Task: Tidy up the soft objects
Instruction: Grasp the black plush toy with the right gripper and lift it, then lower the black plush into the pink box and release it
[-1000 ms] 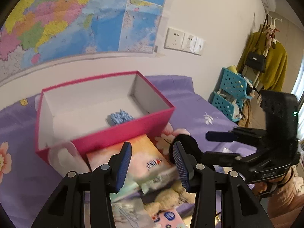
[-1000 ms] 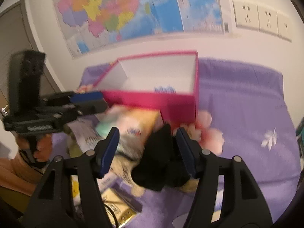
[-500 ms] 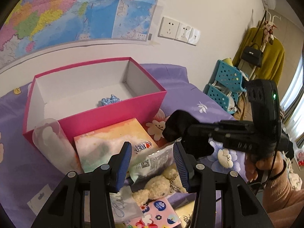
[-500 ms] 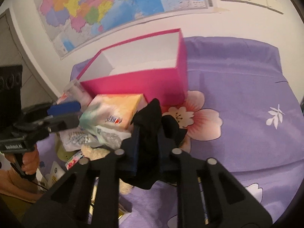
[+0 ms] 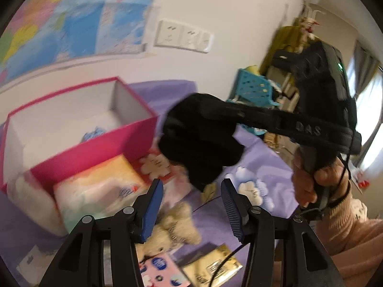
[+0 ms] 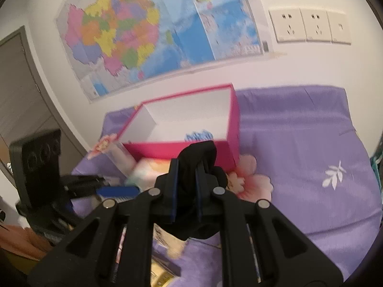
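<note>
- Sorting in progress on a purple bed (image 6: pixel 299 148): the right hand-held gripper (image 6: pixel 185 189) is carrying a black cloth item (image 6: pixel 198 157), its fingers pressed tight on the fabric, in the air just in front of the pink box (image 6: pixel 233 129).
- Left hand-held gripper (image 5: pixel 190 205) is hovering with its fingers spread wide and nothing between them, above a beige plush toy (image 5: pixel 172 227) lying on the bed.
- Task is looking early: only one small blue item (image 6: pixel 198 135) is sitting inside the box, while the rest are waiting outside.
- Still lying outside are a tissue pack (image 5: pixel 100 193) against the box's front wall, the plush toy, a pink patterned packet (image 5: pixel 160 270), a gold packet (image 5: pixel 215 265) and a clear tube-like item (image 5: pixel 26 196) at the box's left corner.
- Compared with a second ago, the right fingers are now closed on the black item, which they were then only straddling, open, low on the bed.
- Since half a second ago, the item is riding higher and nearer the box rim, seemingly heading for a drop inside.
- Left fingers are staying as wide apart as before, though the view has swung and blurred.
</note>
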`<state>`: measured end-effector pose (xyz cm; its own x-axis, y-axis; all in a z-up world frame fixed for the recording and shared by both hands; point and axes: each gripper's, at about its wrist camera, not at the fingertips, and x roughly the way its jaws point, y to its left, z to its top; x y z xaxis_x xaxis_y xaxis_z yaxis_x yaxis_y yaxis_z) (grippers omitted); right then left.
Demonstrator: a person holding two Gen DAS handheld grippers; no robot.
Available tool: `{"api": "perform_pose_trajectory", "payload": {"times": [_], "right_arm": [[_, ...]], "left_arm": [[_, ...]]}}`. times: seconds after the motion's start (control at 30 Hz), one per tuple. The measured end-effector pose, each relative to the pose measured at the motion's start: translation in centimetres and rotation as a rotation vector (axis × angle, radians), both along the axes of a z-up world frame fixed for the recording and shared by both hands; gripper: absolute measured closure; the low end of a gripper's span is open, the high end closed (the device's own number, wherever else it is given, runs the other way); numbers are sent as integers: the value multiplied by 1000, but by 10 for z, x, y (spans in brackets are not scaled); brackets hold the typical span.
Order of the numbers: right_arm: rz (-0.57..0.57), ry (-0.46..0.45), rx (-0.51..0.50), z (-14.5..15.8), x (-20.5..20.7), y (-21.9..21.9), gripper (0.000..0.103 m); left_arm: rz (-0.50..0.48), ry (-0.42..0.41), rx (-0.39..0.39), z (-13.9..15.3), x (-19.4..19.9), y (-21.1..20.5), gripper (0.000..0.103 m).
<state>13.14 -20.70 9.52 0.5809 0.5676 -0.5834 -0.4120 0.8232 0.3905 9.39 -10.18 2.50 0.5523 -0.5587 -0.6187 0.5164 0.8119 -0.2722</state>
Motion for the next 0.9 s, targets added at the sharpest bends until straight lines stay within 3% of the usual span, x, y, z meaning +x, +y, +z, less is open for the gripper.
{"api": "perform_pose_trajectory", "payload": {"times": [0.2,0.33,0.5,0.67,0.9], "right_arm": [[45,-68,44,26,9,15,89],[76,-107,53,40,20,28,89],[113,-126,82,50,45,47,89],[121,-120,110,46,77,63,89],[122,-78,141,24,114,78,89]], "left_arm": [[13,-72,13,22,13,-8,53],[67,-96,12,35,30,0,64],[153,-120,35,47,53,14,69],[242,-120,80,53,78,26,70],[365,-69,148,39,119,42,71]]}}
